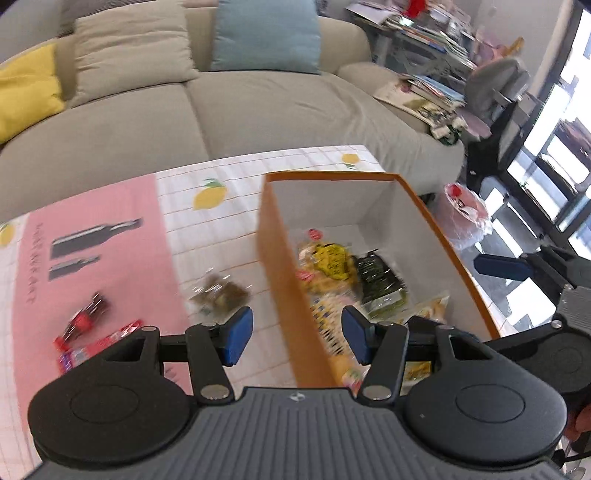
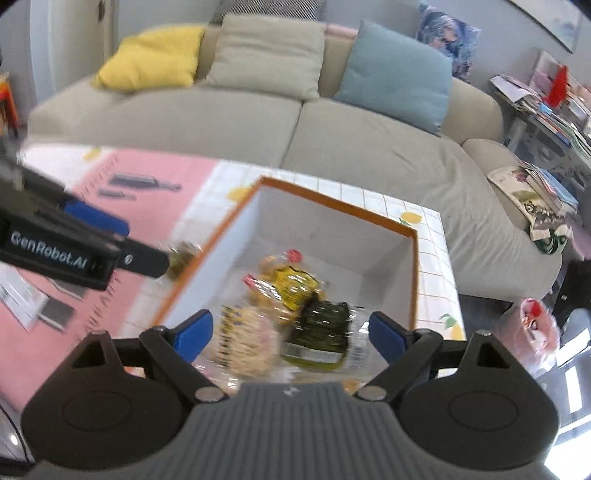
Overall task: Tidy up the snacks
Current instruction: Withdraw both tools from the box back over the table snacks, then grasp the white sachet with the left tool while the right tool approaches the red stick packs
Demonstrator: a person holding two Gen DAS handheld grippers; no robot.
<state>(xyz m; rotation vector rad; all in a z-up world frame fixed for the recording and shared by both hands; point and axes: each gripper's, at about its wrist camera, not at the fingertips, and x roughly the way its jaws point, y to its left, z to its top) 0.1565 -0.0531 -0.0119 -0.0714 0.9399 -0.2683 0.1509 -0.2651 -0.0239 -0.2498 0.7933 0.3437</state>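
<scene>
Room: living room with a beige sofa [image 1: 229, 110] behind the desk, carrying a yellow cushion [image 1: 26, 92], a beige cushion [image 1: 129, 51] and a blue cushion [image 1: 266, 33]; a cluttered side table [image 1: 424, 40] of books and papers stands off to the right.
Desk: covered by a white grid cloth with lemon prints [image 1: 210, 192] and a pink mat [image 1: 96, 236] printed with dark bottle shapes.
Box: orange cardboard box [image 1: 275, 273] with white inner walls, open at the top, standing on the desk's right part.
Snacks in box: a yellow packet [image 2: 291, 288], a dark green packet [image 2: 321, 328] just beside it, and a pale patterned packet [image 2: 247, 339] nearest the camera, all lying on the box floor, blurred.
Snacks on desk: a clear bag of brownish pieces [image 1: 219, 293] just left of the box's outer wall; red wrappers [image 1: 88, 325] further left on the pink mat.
Left gripper [image 1: 297, 338]: jaws apart and empty, straddling the box's near-left wall, one blue pad outside and one above the inside.
Right gripper [image 2: 291, 334]: jaws wide apart above the box's contents, nothing pressed between the pads.
Cross view: each gripper shows at the edge of the other's camera.
Floor: a pink plastic bag [image 1: 465, 218] lies to the right of the desk.
</scene>
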